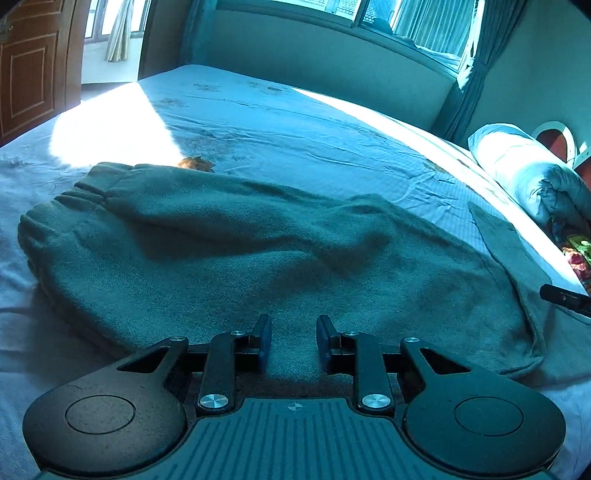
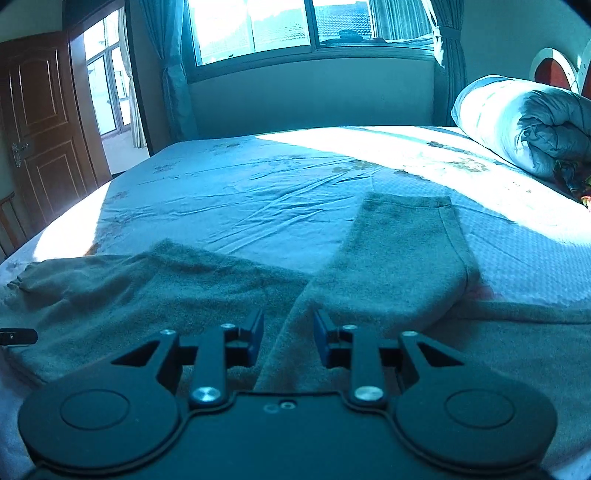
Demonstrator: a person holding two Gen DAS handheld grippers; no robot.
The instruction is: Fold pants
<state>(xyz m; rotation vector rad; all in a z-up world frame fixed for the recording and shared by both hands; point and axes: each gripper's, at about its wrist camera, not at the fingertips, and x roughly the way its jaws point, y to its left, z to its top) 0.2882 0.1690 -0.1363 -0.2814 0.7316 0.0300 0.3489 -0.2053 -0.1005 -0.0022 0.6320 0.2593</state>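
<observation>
Pants (image 1: 258, 236) run lengthwise along bed's (image 1: 295, 122) near edge, under left gripper (image 1: 294, 343) and right gripper (image 2: 288, 338), both agape, empty.

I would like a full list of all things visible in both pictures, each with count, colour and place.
pants: one, grey fleece, spread across the near side of the bed, one leg angled away
bed sheet: one, pale with faint floral print, covering the bed
rolled duvet: one, white and grey, far right end of the bed
door: one, brown wood, left wall
window: one, behind the bed
curtains: teal, beside the window
left gripper: black, blue pads, open over the pants
right gripper: black, blue pads, open over the pants
</observation>
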